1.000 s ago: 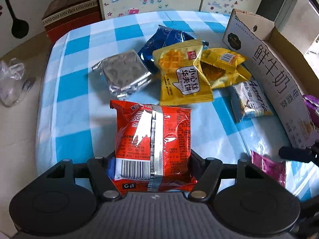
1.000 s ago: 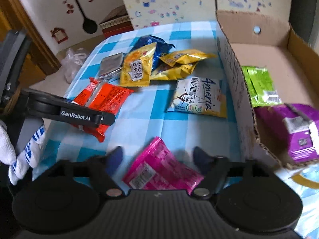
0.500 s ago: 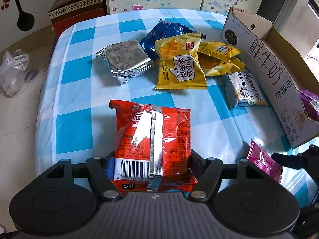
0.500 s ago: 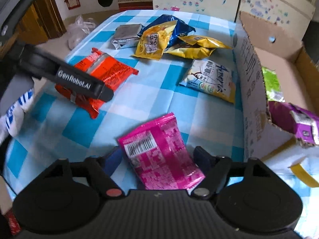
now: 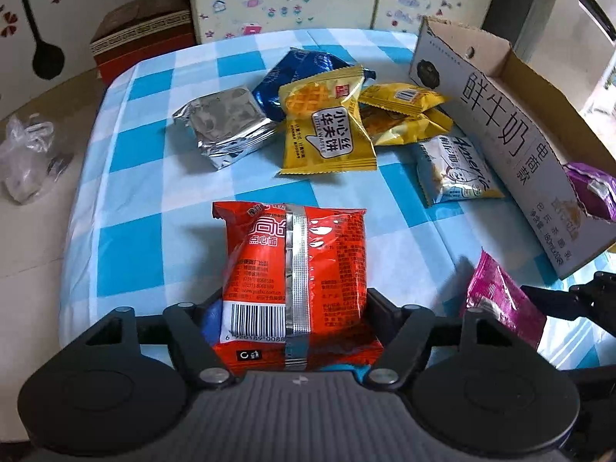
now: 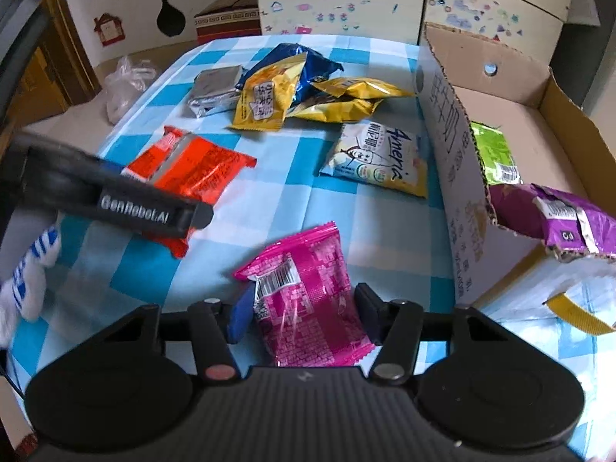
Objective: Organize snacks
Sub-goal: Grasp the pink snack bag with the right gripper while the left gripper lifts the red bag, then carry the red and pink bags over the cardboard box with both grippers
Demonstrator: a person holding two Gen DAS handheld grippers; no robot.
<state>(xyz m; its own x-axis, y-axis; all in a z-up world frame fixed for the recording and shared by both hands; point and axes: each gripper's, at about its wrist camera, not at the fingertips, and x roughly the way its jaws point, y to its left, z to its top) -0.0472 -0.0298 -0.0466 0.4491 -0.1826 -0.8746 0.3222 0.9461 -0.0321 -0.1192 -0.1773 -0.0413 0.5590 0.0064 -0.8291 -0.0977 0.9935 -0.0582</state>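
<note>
Far L, table (image 5: 161, 208) edge drops to floor, little spare room that side. L gripper (image 5: 288, 312): fingers closed onto the red pack (image 5: 292, 269), having just narrowed a bit. Pads press its near end from both sides; we read it as gripped. Pack's long axis runs straight out from the fingers, far end toward the snack pile (image 5: 327, 123) at table centre, foil seam up.

Centre: open checked cloth between red pack and pile, free lane for a lift.

R gripper (image 6: 304, 313): fingers have just been closing on the pink pack (image 6: 308, 292). They sit against both edges of its near half, so we judge it caught; pack looks tipped up off the cloth. Long axis also points away from fingers, angled slightly L.

Far R: cardboard box (image 6: 454, 177), near wall standing between pink pack and the inside, where a green and a purple pack lie. R hand is nearer the box. Key relation, we think: both packs must clear that wall, box lies R of both.
</note>
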